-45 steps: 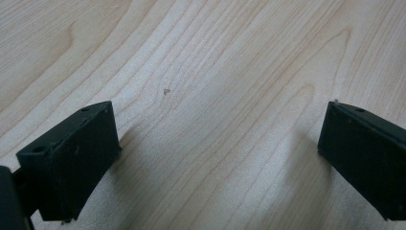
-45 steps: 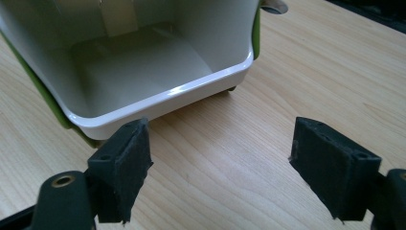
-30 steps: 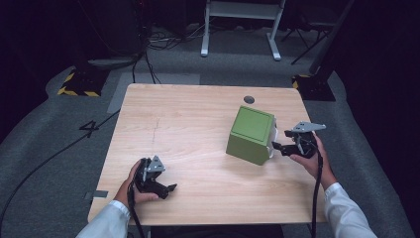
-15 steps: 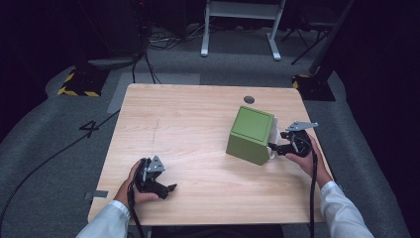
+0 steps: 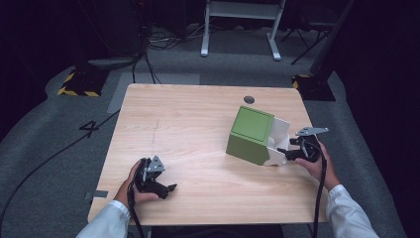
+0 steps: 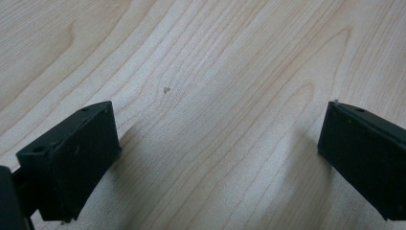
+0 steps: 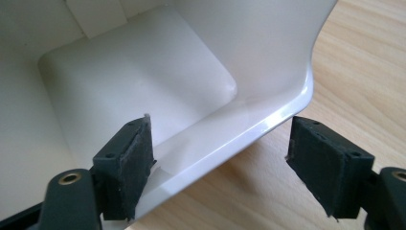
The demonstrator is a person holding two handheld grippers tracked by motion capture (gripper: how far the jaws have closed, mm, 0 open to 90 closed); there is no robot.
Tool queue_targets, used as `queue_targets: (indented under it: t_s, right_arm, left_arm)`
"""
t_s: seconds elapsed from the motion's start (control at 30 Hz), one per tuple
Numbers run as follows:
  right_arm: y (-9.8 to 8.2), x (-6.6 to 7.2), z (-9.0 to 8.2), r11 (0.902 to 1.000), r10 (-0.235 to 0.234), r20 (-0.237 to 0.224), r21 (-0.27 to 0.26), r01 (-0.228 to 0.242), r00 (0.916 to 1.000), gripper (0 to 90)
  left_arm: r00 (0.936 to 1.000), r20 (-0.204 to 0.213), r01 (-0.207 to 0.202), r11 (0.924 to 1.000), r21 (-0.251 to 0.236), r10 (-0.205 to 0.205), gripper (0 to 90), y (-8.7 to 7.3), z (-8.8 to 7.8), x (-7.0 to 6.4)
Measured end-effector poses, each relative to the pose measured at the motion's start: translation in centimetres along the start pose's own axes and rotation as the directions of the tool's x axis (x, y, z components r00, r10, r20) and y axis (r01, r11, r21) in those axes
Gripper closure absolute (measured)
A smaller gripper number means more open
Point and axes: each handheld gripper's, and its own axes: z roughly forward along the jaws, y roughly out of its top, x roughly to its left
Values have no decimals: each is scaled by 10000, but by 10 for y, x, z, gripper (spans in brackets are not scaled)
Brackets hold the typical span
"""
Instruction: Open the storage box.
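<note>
A green box (image 5: 250,134) lies tipped on its side right of the table's middle, its white inner tray (image 5: 278,143) facing right. My right gripper (image 5: 286,150) is open at that tray's lower edge. In the right gripper view the white rim (image 7: 249,127) runs between the jaws of my right gripper (image 7: 222,143), one pad (image 7: 129,163) inside the tray and the other outside over the wood, neither pressing on it. My left gripper (image 5: 167,190) rests open near the front left of the table, and my left gripper (image 6: 215,158) has bare wood between its jaws.
The wooden table (image 5: 188,124) has a round cable hole (image 5: 249,99) near its far edge. Cables and a white stand's legs (image 5: 237,29) lie on the grey floor beyond. A yellow-and-black striped base (image 5: 78,82) sits at the far left.
My right gripper has moved left toward the box, so its jaws now straddle the white tray's rim. The left gripper and the box have stayed still.
</note>
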Motion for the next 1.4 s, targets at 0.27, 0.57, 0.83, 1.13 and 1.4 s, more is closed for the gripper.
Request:
queue_targets:
  t_s: [0.27, 0.57, 0.83, 1.13, 1.4]
  right_arm:
    - [-14, -11, -11, 9992, 407, -73, -6, -407, 9991, 277]
    - [-21, -13, -17, 9996, 276, 81, -9, -276, 9996, 299]
    - [-30, -19, -26, 9985, 534, 38, -103, -534, 9986, 315]
    - [-35, -20, -28, 9985, 534, 50, -135, -534, 9986, 318]
    - [-39, -23, -31, 9978, 641, 49, -150, -641, 9979, 327]
  left_arm:
    - [10000, 0, -1, 10000, 0, 1, 5, 0, 0, 0]
    - [10000, 0, -3, 10000, 0, 3, 5, 0, 0, 0]
    - [10000, -2, -3, 10000, 0, 3, 5, 0, 0, 0]
    - [10000, -2, -2, 10000, 3, 2, 5, 0, 0, 0]
    - [10000, -1, -3, 10000, 1, 3, 5, 0, 0, 0]
